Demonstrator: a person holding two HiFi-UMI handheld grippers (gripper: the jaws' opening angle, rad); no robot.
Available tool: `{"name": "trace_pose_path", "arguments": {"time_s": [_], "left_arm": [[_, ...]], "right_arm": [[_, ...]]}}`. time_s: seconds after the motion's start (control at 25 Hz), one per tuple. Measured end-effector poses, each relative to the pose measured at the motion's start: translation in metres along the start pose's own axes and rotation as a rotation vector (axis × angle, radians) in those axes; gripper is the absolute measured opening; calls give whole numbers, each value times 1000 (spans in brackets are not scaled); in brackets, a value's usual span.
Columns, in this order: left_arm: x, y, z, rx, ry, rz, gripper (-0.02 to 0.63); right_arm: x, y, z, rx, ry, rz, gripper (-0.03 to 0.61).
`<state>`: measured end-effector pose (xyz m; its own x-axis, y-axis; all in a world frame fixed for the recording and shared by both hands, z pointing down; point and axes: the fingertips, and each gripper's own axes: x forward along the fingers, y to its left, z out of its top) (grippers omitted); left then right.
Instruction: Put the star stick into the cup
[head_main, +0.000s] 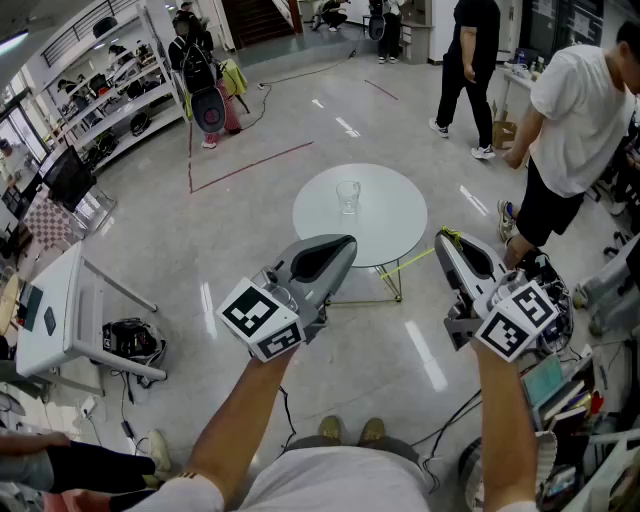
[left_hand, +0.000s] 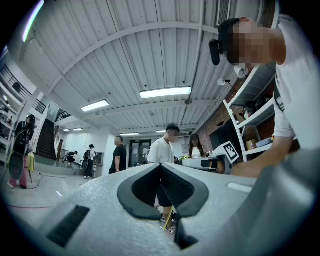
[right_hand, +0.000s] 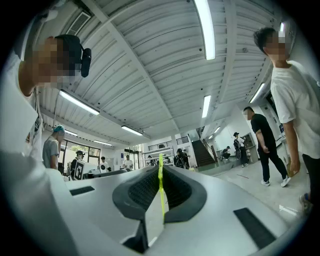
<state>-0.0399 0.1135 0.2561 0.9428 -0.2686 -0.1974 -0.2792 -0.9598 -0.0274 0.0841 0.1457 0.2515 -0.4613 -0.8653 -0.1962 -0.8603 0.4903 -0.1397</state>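
A clear glass cup (head_main: 347, 195) stands near the far middle of a round white table (head_main: 390, 232). My right gripper (head_main: 441, 236) hovers over the table's near right edge, shut on the thin yellow-green star stick (head_main: 405, 261), which slants down to the left from its tip. In the right gripper view the stick (right_hand: 161, 192) runs upright between the closed pads of the gripper (right_hand: 160, 167). My left gripper (head_main: 345, 243) hangs over the table's near left edge with its jaws together and nothing in them (left_hand: 160, 166). The star end is not discernible.
A person in a white shirt (head_main: 575, 110) stands close to the table's right; another in black (head_main: 470, 55) is farther back. A white desk (head_main: 50, 310) and a dark bag (head_main: 130, 340) are on the left. Cluttered gear and cables (head_main: 570, 390) lie at the lower right.
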Motion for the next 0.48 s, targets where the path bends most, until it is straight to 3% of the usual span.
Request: {"name": "trace_pose_path", "arguments": {"time_s": [0.48], "left_arm": [[9, -5, -3, 10, 2, 46, 15]], "right_arm": [[-9, -15, 5, 29, -15, 34, 25]]}}
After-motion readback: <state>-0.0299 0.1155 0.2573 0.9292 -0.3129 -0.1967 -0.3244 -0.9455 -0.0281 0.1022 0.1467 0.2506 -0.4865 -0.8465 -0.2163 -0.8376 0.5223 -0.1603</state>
